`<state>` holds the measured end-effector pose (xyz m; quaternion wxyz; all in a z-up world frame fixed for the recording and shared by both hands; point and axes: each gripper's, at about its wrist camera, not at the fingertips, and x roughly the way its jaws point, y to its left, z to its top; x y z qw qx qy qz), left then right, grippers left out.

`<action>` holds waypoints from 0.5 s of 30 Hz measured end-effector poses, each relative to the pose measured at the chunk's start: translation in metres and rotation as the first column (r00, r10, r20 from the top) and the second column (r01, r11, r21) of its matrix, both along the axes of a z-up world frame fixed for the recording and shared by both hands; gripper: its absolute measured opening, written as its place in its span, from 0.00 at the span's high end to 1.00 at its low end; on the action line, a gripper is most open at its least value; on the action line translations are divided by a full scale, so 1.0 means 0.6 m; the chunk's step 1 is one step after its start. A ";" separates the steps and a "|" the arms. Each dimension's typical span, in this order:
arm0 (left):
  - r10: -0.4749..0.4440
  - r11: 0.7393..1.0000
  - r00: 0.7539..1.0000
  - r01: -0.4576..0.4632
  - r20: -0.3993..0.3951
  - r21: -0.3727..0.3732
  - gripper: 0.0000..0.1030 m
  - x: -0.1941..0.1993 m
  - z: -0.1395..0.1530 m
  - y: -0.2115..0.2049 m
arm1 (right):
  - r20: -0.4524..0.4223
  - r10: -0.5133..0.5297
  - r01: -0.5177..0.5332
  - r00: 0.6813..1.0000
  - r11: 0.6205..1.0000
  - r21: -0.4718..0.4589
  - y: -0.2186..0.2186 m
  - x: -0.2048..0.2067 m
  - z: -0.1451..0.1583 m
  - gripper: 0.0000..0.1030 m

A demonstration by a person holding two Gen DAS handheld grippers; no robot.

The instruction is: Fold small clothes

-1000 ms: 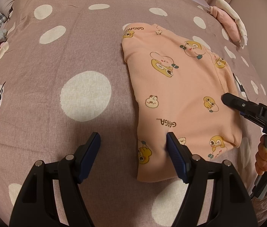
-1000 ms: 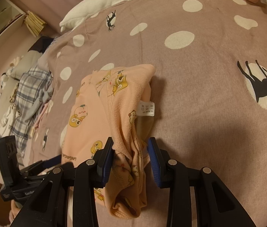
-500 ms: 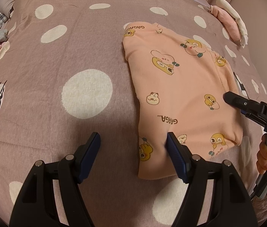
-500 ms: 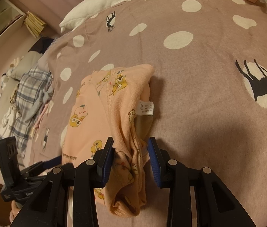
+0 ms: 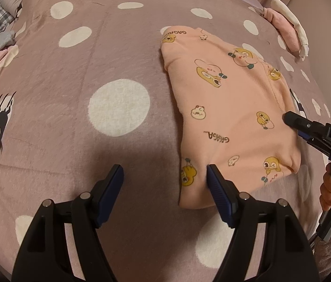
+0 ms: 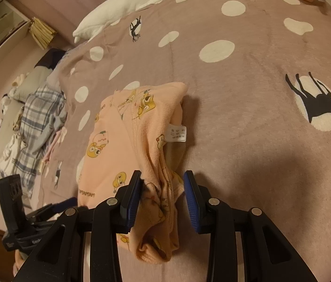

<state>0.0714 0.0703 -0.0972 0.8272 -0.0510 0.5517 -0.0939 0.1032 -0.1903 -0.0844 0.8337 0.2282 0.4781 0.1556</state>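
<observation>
A folded peach garment (image 5: 231, 117) printed with cartoon ducks lies on a mauve bedspread (image 5: 71, 94) dotted with white spots and deer silhouettes. The right gripper (image 6: 162, 183) straddles a bunched fold at the garment's near edge; its left pad touches the cloth while the right pad stands apart, so the jaws look loosened rather than clamped. A white care label (image 6: 177, 134) sticks out beside the fold. The left gripper (image 5: 164, 176) stands spread wide, grasping nothing, one finger resting on the garment's corner, the other over bare bedspread. One pink-and-white bundle (image 5: 287, 35) sits near the bed's far edge. A heap of plaid clothes (image 6: 38, 115) lies off the bed's side, a white pillow (image 6: 123, 7) at its head. Open bedspread stretches wide around the single garment.
</observation>
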 end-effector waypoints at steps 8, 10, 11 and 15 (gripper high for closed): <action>0.042 0.999 0.999 -0.042 -0.018 -0.011 0.26 -0.008 0.007 0.022 | 0.010 -0.032 0.032 0.999 0.999 -0.005 -0.017 -0.012 0.014 0.57; 0.055 0.998 0.998 -0.055 -0.020 -0.012 0.22 -0.008 0.009 0.025 | 0.012 -0.052 0.052 0.999 0.999 -0.006 -0.026 -0.016 0.019 0.54; 0.064 0.998 0.998 -0.065 -0.021 -0.012 0.21 -0.008 0.010 0.029 | 0.012 -0.059 0.059 0.998 0.998 -0.005 -0.029 -0.018 0.021 0.51; 0.096 0.994 0.995 -0.098 -0.026 -0.051 0.21 -0.006 0.014 0.041 | 0.009 -0.089 0.089 0.996 0.996 0.012 -0.044 -0.026 0.026 0.40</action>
